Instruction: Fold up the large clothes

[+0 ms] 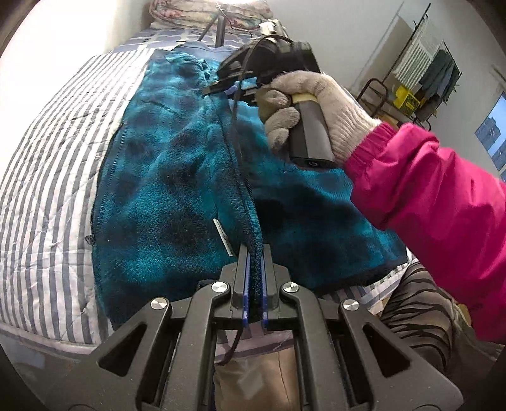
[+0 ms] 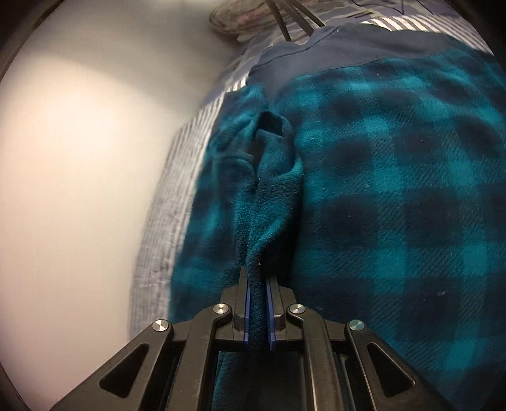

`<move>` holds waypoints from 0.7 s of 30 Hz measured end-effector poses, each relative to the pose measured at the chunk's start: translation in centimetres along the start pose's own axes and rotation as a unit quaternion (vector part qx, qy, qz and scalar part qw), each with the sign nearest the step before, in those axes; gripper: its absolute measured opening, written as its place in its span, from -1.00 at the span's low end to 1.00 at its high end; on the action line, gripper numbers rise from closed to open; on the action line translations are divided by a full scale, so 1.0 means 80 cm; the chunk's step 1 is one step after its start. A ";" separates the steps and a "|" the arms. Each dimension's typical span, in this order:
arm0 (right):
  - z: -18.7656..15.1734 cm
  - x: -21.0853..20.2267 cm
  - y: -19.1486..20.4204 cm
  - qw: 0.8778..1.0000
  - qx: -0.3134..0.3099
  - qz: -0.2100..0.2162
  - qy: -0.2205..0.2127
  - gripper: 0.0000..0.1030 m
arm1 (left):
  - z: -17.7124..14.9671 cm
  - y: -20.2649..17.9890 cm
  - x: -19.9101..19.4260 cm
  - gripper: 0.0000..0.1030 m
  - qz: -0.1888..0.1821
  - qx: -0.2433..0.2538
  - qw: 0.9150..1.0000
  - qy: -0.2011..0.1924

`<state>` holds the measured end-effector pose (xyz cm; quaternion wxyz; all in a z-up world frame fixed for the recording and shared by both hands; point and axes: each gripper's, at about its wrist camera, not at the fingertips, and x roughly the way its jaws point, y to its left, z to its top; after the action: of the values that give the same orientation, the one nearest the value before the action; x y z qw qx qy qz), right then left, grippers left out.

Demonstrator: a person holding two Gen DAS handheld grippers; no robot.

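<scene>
Glare bleaches the wall (image 1: 95, 28) top left; right view dimmer, motion-blurred at the bed (image 2: 164, 221) edge (fisheye-curved rims).

Home bedroom: striped bed (image 1: 47, 177), folded quilts (image 1: 189, 12), clothes rack (image 1: 423, 57).

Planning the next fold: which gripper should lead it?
Probably the left gripper: it pinches the teal plaid fleece jacket's near hem, free to carry. The right gripper holds fabric farther up.
</scene>
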<state>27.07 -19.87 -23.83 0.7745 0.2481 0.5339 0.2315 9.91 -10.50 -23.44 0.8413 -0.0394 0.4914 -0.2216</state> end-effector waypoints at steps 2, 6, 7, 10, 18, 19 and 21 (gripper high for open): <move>-0.001 0.007 0.005 1.000 -0.005 -0.012 0.006 -0.89 | -0.001 0.004 -0.002 -0.95 0.002 0.007 1.000 0.003; 0.001 0.011 0.027 0.999 -0.023 -0.026 0.015 -0.77 | -0.008 0.007 -0.006 -0.95 0.002 0.016 1.000 0.008; 0.000 0.004 0.032 0.999 -0.028 -0.020 0.013 -0.69 | -0.008 0.009 -0.009 -0.94 0.000 0.014 1.000 0.009; -0.004 -0.035 0.037 0.998 -0.058 -0.014 0.000 -0.36 | -0.010 0.013 -0.032 -0.79 -0.020 0.008 1.000 0.000; -0.066 -0.181 0.082 0.983 -0.171 -0.014 -0.064 -0.32 | -0.042 0.030 -0.141 -0.63 -0.042 0.013 0.997 -0.062; -0.077 -0.202 0.084 0.981 -0.179 -0.016 -0.077 -0.31 | -0.046 0.039 -0.152 -0.63 -0.032 0.004 0.997 -0.074; -0.096 -0.240 0.077 0.977 -0.188 -0.021 -0.098 -0.29 | -0.048 0.060 -0.161 -0.63 -0.015 -0.019 0.996 -0.089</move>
<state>13.06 -26.06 -8.65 0.8604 0.1088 0.4075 0.2860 2.85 -0.32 -16.32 0.8772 -0.0819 0.4183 -0.2208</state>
